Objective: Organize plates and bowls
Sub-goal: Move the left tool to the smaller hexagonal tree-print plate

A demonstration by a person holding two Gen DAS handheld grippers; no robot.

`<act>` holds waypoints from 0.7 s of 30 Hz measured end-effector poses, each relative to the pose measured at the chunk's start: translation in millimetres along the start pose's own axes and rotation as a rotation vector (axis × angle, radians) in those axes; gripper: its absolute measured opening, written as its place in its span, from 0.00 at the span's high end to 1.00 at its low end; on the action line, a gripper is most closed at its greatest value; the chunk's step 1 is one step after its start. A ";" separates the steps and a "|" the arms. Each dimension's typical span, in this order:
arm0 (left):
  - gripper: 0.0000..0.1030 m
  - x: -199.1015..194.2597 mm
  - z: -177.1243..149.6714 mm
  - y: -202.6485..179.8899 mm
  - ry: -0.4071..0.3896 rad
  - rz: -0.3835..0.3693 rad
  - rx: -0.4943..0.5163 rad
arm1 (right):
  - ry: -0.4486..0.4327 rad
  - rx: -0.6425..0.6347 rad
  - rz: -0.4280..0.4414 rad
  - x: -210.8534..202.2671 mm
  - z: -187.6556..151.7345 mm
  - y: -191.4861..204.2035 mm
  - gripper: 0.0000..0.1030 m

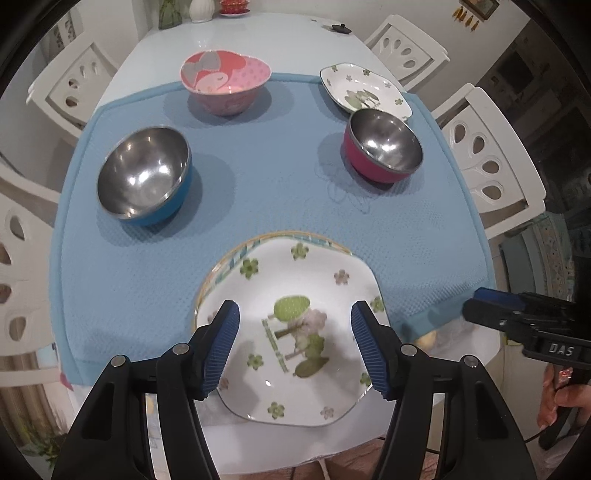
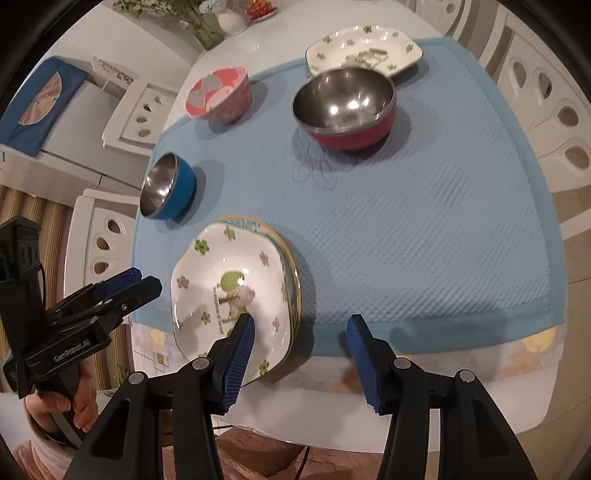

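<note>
A white plate with green flowers (image 1: pixel 295 332) (image 2: pixel 229 291) lies stacked on a yellow-rimmed plate (image 1: pixel 236 254) (image 2: pixel 291 266) at the near edge of the blue mat (image 1: pixel 266 173). My left gripper (image 1: pixel 295 332) is open above this stack, holding nothing. My right gripper (image 2: pixel 299 343) is open and empty to the right of the stack. A second flowered plate (image 1: pixel 364 90) (image 2: pixel 364 50) lies at the far right. A steel bowl with a red outside (image 1: pixel 384 146) (image 2: pixel 347 107), one with a blue outside (image 1: pixel 146 179) (image 2: pixel 168 190) and a pink cartoon bowl (image 1: pixel 225 85) (image 2: pixel 219 94) stand upright on the mat.
White chairs (image 1: pixel 491 162) (image 2: pixel 546 103) surround the white table (image 1: pixel 229 33). A vase (image 1: pixel 201 9) and a red dish stand at the far end. A fridge with a blue cloth (image 2: pixel 40 107) is at the left. The right gripper shows in the left wrist view (image 1: pixel 487 310).
</note>
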State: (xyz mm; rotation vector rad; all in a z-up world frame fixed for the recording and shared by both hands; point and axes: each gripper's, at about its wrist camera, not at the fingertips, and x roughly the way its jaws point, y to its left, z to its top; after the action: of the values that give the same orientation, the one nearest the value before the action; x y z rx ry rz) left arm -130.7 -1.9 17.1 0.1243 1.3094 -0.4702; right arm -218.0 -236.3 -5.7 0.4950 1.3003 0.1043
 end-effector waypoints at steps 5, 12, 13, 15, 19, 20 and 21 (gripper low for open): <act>0.41 -3.2 27.9 -6.1 -0.011 0.016 -0.020 | -0.028 -0.028 -0.008 -18.5 28.2 -7.7 0.50; 0.41 -9.8 82.8 -23.8 -0.053 0.046 -0.066 | -0.058 -0.100 -0.003 -47.7 86.9 -25.5 0.50; 0.41 -9.9 93.9 -28.0 -0.059 0.049 -0.075 | -0.063 -0.113 -0.003 -53.1 97.6 -29.6 0.50; 0.41 -8.6 115.2 -38.0 -0.068 0.058 -0.087 | -0.077 -0.128 -0.004 -63.2 117.7 -39.5 0.50; 0.41 -1.9 151.1 -60.6 -0.078 0.062 -0.098 | -0.092 -0.121 -0.006 -76.0 163.2 -69.1 0.49; 0.41 1.0 159.4 -65.4 -0.077 0.065 -0.096 | -0.093 -0.119 -0.004 -77.3 173.0 -75.5 0.49; 0.41 5.3 168.6 -71.4 -0.077 0.068 -0.092 | -0.092 -0.115 0.002 -77.5 184.0 -83.3 0.49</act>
State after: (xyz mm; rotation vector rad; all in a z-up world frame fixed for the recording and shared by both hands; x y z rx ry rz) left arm -6.8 -126.3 69.4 0.0734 1.2449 -0.3533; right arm -83.3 -391.1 62.9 0.3982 1.1963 0.1555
